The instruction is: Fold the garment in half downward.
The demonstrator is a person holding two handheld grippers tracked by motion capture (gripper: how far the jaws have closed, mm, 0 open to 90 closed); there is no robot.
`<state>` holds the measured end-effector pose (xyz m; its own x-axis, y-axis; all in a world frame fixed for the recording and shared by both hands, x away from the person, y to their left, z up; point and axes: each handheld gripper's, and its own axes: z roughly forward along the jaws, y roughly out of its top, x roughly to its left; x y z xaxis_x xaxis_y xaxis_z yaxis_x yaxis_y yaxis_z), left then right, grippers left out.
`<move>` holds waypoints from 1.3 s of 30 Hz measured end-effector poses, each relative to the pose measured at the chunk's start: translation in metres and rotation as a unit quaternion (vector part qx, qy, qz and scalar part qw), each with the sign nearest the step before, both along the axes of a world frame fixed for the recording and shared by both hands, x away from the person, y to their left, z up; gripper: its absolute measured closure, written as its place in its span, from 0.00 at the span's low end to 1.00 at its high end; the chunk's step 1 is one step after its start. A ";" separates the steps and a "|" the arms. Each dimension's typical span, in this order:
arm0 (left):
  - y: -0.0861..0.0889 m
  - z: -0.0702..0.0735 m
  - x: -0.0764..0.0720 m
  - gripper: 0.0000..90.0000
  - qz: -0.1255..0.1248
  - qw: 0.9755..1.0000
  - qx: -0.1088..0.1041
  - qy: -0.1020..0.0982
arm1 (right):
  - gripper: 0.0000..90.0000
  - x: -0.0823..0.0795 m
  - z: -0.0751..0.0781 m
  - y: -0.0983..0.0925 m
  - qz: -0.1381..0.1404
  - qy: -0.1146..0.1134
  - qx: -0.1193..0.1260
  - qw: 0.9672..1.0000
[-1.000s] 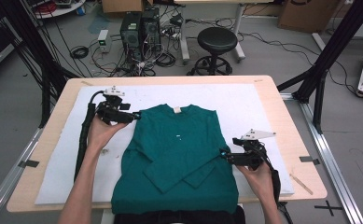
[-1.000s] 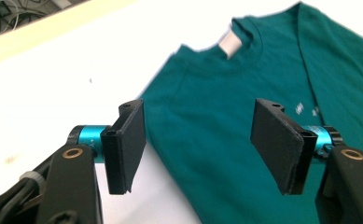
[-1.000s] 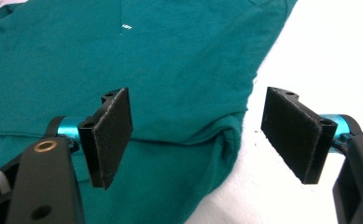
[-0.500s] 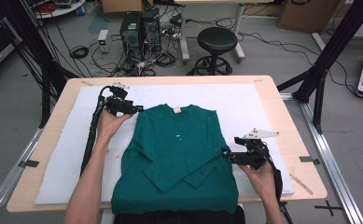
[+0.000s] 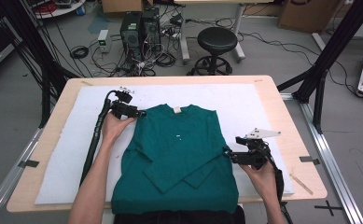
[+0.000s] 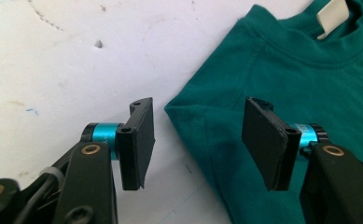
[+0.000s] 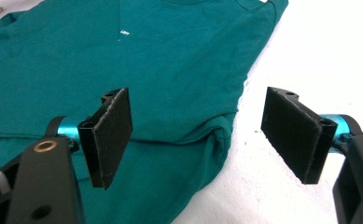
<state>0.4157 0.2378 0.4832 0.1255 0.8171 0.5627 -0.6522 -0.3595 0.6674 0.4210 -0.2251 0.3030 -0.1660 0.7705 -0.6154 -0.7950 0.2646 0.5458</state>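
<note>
White padding covers the wooden table (image 5: 282, 100), and the green long-sleeved shirt (image 5: 179, 154) lies flat on the middle of that padding (image 5: 62, 158), collar away from the person, both sleeves already folded in across the chest. Work in hand looks like the next fold. The left gripper (image 5: 139, 113) sits at the shirt's shoulder corner beside the collar; its jaws have just been closing but stand apart, the corner of cloth lying between them and not pinched (in the left gripper view the pads (image 6: 139, 140) hang clear of the fabric). The right gripper (image 5: 230, 155) waits at the shirt's opposite side edge, lower down toward the hem, jaws wide apart over the folded edge (image 7: 216, 133), gripping nothing.

To do this well, I would bring each gripper down until the lower pad slides under every layer at its edge, then close firmly, so sleeve and body lift together. Both sides should rise evenly, since a lopsided lift would probably skew the fold and spill the tucked sleeves
</note>
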 end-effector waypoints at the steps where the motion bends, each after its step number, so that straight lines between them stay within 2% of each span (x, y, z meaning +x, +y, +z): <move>1: -0.001 0.000 0.001 0.49 -0.002 1.000 0.001 0.000 | 0.28 0.000 0.000 0.000 0.000 0.000 -0.001 1.000; 9: -0.006 0.002 0.010 0.55 0.010 1.000 0.007 0.003 | 0.28 0.001 0.001 0.001 -0.001 0.003 0.000 1.000; 13: -0.006 0.000 0.010 0.59 0.020 1.000 0.008 -0.006 | 0.28 0.001 0.001 0.001 -0.002 0.001 0.001 1.000; 18: -0.006 -0.005 0.013 0.66 0.025 0.999 0.015 -0.029 | 0.28 0.001 0.001 0.001 -0.003 0.002 0.000 1.000; 22: -0.005 -0.007 0.015 0.74 0.015 0.999 0.025 -0.038 | 0.28 0.001 0.001 0.003 -0.002 0.002 -0.002 1.000; 29: -0.001 -0.007 0.018 0.87 -0.015 0.999 0.036 -0.035 | 0.28 0.002 0.001 0.005 -0.005 0.003 -0.006 1.000; 32: 0.001 -0.007 0.020 0.89 -0.027 0.998 0.035 -0.033 | 0.28 0.003 0.002 0.006 -0.005 0.005 -0.007 1.000; 34: 0.005 -0.006 0.022 0.90 -0.048 0.998 0.034 -0.030 | 0.28 0.003 0.002 0.008 -0.005 0.004 -0.007 1.000; 39: 0.006 -0.007 0.024 0.93 -0.056 0.997 0.036 -0.031 | 0.28 0.003 0.006 0.008 -0.003 0.005 -0.006 1.000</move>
